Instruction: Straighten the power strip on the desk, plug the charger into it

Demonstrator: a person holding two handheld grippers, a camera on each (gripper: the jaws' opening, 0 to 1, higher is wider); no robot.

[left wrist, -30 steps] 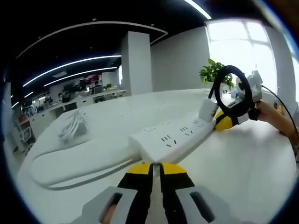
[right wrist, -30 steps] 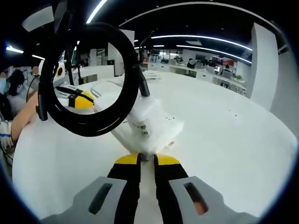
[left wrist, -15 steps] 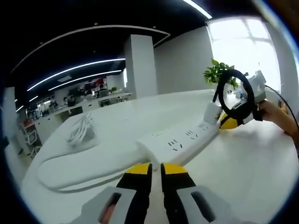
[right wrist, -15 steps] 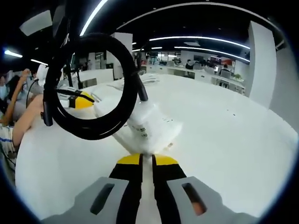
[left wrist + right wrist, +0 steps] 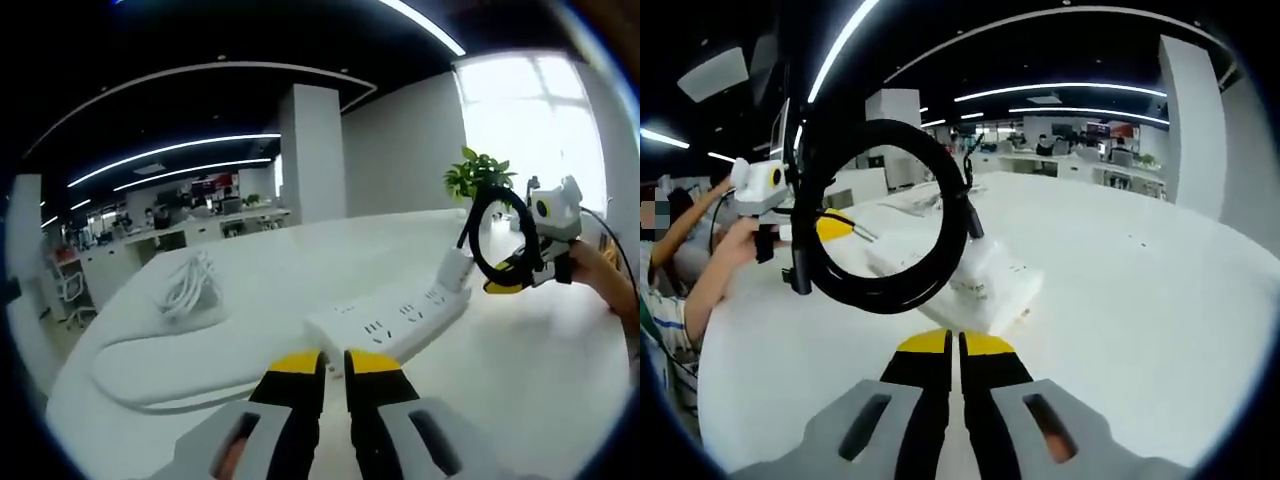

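Observation:
The white power strip [image 5: 392, 318] lies on the white desk [image 5: 520, 380], running from just beyond my left gripper [image 5: 334, 364] toward the far right. The white charger [image 5: 455, 270] stands on the strip's far end, and its black cable [image 5: 497, 240] rises from it in a loop. My left gripper is shut with nothing between its jaws, a short way back from the strip's near end. In the right gripper view the charger [image 5: 992, 285] sits on the strip [image 5: 888, 262] just ahead of my right gripper [image 5: 956, 346], which is shut and empty. The cable loop [image 5: 950, 190] stands up on the left.
A coil of white cord [image 5: 190, 290] lies on the desk at the left. A potted plant [image 5: 483, 170] stands at the far right. My right gripper [image 5: 512, 280] and the hand [image 5: 600, 275] holding it show beyond the charger. The left gripper [image 5: 835, 226] shows behind the loop.
Both grippers have drawn back from the strip and the charger, and both views show more desk. The charger stays on the strip's end.

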